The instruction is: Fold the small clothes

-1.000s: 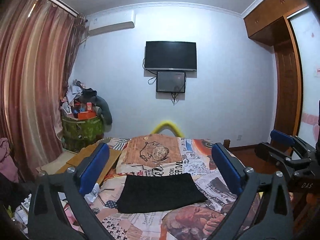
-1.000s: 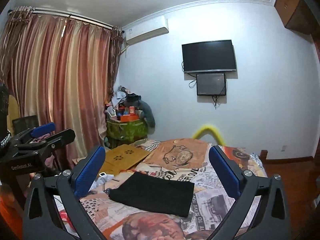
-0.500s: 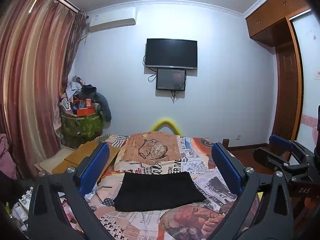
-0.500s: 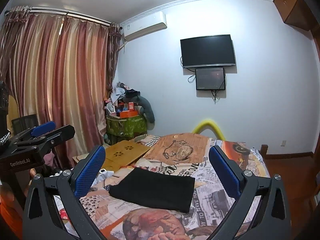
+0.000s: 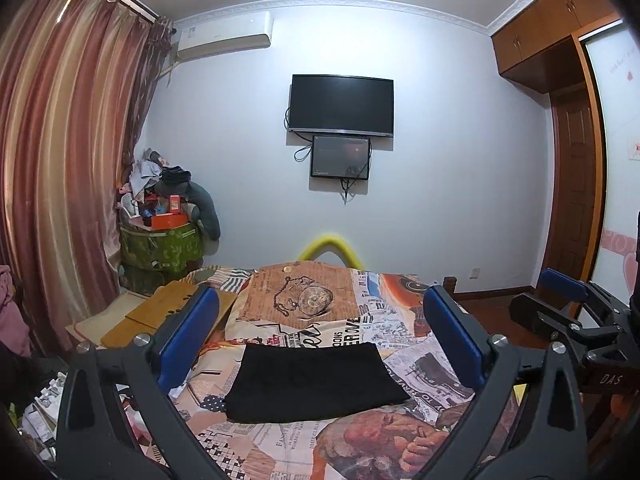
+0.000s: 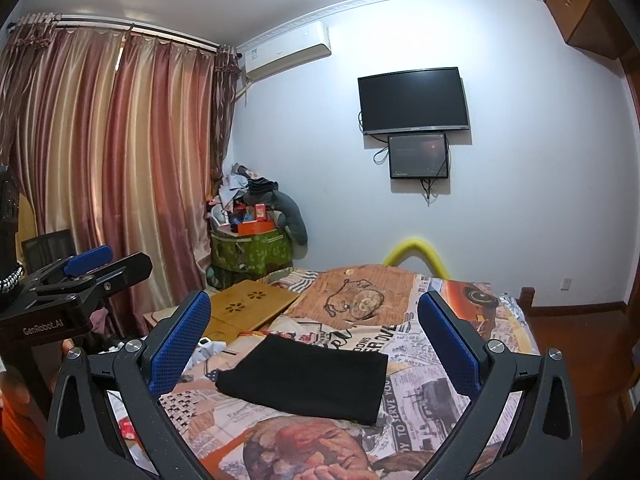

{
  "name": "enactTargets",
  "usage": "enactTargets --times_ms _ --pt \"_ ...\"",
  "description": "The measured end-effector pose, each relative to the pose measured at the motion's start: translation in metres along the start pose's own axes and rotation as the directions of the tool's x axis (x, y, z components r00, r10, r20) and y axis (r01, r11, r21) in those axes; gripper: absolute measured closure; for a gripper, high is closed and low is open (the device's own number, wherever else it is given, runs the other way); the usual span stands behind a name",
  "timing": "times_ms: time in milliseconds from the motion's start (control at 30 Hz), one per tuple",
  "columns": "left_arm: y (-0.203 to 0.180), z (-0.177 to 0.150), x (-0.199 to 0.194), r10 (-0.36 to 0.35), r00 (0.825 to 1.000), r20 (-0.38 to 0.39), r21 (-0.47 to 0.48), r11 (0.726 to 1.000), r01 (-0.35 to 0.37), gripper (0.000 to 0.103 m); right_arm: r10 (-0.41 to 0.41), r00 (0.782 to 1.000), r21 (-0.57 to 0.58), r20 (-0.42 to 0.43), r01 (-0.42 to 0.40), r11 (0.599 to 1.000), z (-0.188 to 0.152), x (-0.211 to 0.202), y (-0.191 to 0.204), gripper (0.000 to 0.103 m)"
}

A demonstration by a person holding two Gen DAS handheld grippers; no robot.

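Observation:
A black garment (image 5: pixel 314 382) lies folded flat in a neat rectangle on the patterned bedspread (image 5: pixel 312 308). My left gripper (image 5: pixel 320 312) hangs open well above and short of it, with nothing between its blue pads. In the right wrist view the same black garment (image 6: pixel 308 378) lies ahead, and my right gripper (image 6: pixel 316 320) is also open and holds nothing. Each gripper shows in the other's view: the right gripper (image 5: pixel 576 308) at the right edge, the left gripper (image 6: pixel 96 268) at the left edge.
A wooden lap desk (image 6: pixel 248 304) lies on the bed's left side. A green bin piled with clutter (image 5: pixel 160 240) stands by the curtains (image 5: pixel 60 160). A television (image 5: pixel 341 105) hangs on the far wall. A wooden wardrobe (image 5: pixel 572 160) stands to the right.
Both grippers have tilted slightly up and back, so the bed sits a little lower in both views. The black garment has not moved. Both grippers stay open.

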State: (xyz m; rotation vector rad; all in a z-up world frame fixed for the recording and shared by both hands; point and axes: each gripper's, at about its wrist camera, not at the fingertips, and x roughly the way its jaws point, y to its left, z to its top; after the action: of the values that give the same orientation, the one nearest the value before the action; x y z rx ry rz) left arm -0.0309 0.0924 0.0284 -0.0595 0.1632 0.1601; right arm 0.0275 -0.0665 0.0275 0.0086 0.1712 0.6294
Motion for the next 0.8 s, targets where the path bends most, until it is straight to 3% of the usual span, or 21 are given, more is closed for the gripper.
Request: enactTargets --times_ms 800 --pt "0.0079 0.0023 0.0013 -0.042 0.999 -0.01 -0.024 0.999 0.041 0.0 -0.005 1.0 0.001 0.003 0.005 1.0 0.0039 -0.0023 -0.0009 0.0"
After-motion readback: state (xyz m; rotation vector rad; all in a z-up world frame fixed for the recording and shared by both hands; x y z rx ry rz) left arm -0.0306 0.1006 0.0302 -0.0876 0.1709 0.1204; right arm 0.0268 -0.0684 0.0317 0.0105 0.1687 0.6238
